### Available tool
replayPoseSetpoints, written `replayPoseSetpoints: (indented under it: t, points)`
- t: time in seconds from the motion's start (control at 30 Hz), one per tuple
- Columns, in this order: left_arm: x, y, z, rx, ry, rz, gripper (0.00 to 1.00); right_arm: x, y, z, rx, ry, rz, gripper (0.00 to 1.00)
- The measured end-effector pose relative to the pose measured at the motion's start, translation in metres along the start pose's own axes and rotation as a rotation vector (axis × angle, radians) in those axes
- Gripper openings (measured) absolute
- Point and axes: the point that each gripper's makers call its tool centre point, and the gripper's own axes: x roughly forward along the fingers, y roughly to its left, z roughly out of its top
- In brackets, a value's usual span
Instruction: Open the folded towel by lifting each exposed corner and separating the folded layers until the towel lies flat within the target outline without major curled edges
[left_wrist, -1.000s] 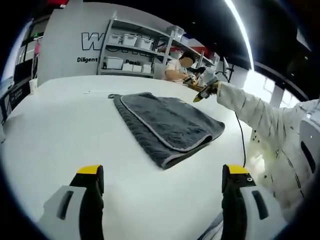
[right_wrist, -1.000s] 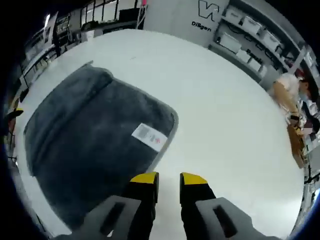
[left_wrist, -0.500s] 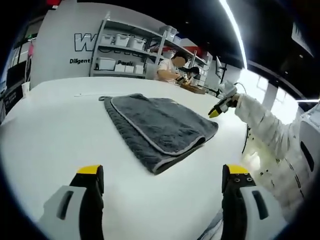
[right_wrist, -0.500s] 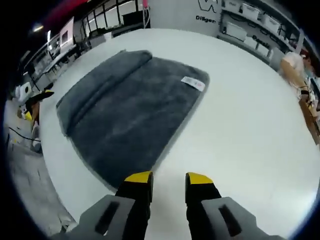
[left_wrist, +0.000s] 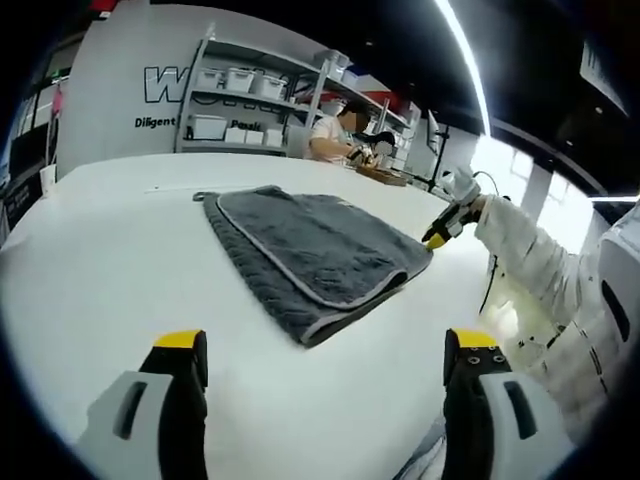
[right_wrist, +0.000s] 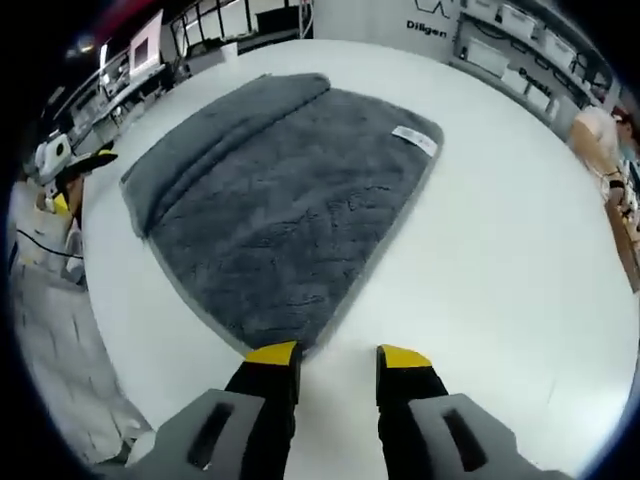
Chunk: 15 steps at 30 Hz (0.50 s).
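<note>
A grey folded towel (left_wrist: 312, 252) with a pale hem lies on the white table (left_wrist: 90, 270). My left gripper (left_wrist: 325, 346) is open wide and holds nothing, a stretch short of the towel's near edge. At the towel's right corner in the left gripper view, the right gripper (left_wrist: 441, 228) shows a yellow tip on a white sleeve. In the right gripper view the towel (right_wrist: 290, 190) spreads ahead with a white label (right_wrist: 415, 140) at its far corner. My right gripper (right_wrist: 336, 357) hovers just before the nearest corner, jaws a little apart and empty. The left gripper (right_wrist: 75, 165) sits at the far left.
Shelves with white bins (left_wrist: 240, 100) stand behind the table, and a person (left_wrist: 335, 135) sits beyond the far edge. The table's rim (right_wrist: 120, 390) runs close to the right gripper's left side, with floor and cables below. Bare tabletop (right_wrist: 500, 260) lies right of the towel.
The right gripper has come down and closer to the towel's near corner, and its jaws have spread a little. The left gripper view has barely shifted. The towel lies as before.
</note>
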Motion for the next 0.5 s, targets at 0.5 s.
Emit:
replayPoseSetpoints:
  t: [0.5]
  points:
    - [0.011, 0.005, 0.019, -0.011, -0.044, -0.008, 0.95, -0.017, -0.004, 0.029, 0.032, -0.158, -0.052, 0.29]
